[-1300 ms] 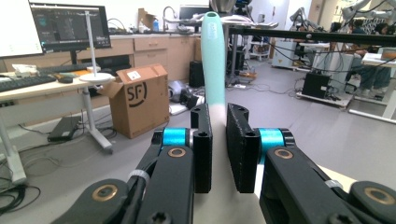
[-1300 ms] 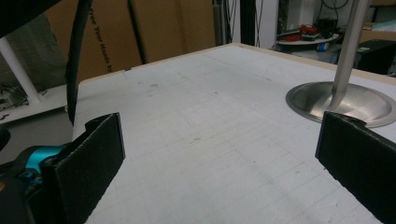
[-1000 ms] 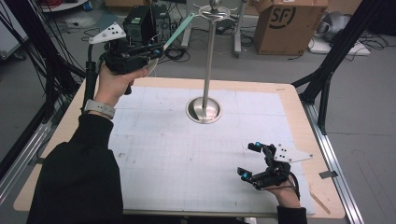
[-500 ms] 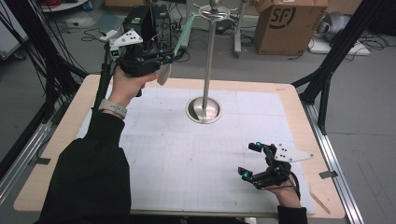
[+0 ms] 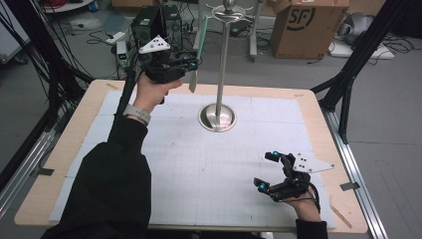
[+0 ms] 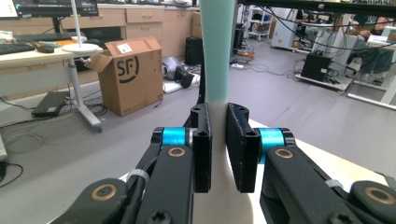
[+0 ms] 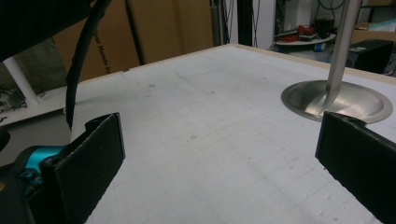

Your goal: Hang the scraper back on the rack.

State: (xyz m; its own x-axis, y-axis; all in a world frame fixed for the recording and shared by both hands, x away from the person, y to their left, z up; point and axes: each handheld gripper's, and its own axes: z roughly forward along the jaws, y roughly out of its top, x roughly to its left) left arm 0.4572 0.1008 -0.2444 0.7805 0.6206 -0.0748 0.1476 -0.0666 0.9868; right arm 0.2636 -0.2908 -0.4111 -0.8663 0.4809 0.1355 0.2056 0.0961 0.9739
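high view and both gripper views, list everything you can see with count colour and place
spatula: one, teal blade with a white handle, held above the table's far left part, near the stand's pole
stand: one, silver metal, round base on the mat's far middle, tall pole with arms at the top
mat: one, white with a faint grid, covering the table
table: one, light wood, rim showing around the mat
cardboard box: one, brown with SF printed on it, on the floor beyond the table
left gripper: one, black with blue joints, shut on the spatula's white handle
right gripper: one, black, open, low over the mat's near right corner
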